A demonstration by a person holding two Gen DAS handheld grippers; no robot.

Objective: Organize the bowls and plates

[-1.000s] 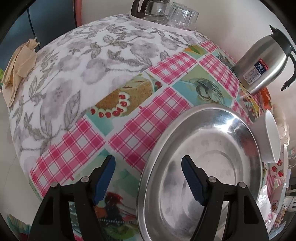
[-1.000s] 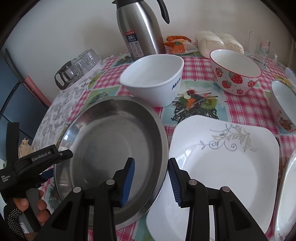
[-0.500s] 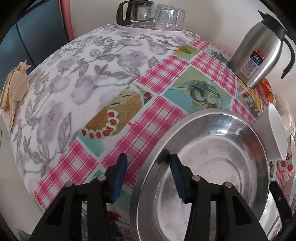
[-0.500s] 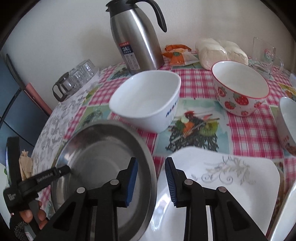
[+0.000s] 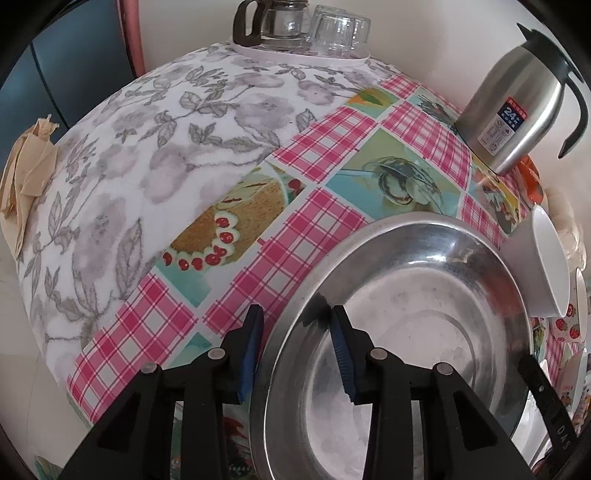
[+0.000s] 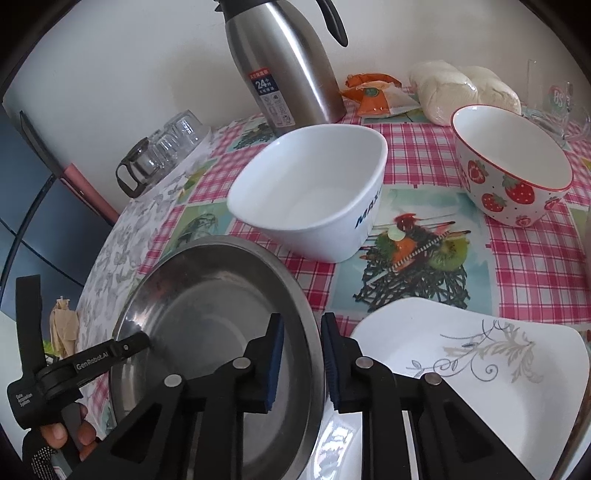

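Note:
A round steel plate lies on the chequered cloth, and a gripper straddles its rim on each side. My left gripper has one pad outside the rim and one inside the dish. Its jaws are closing, with a sliver of cloth still showing beside the outer pad. My right gripper is closing on the opposite rim, and its pads sit against the flange. A white square bowl, a strawberry bowl and a white square plate stand nearby.
A steel thermos stands at the back by the wall. A tray of glasses with a glass pot sits at the table's far corner. An orange packet, bagged dough and a glass mug line the back. Crumpled paper hangs at the table's edge.
Both grippers' jaws have narrowed around the steel plate's rim. The right gripper has moved in towards the bowls. The left gripper has stayed roughly in place.

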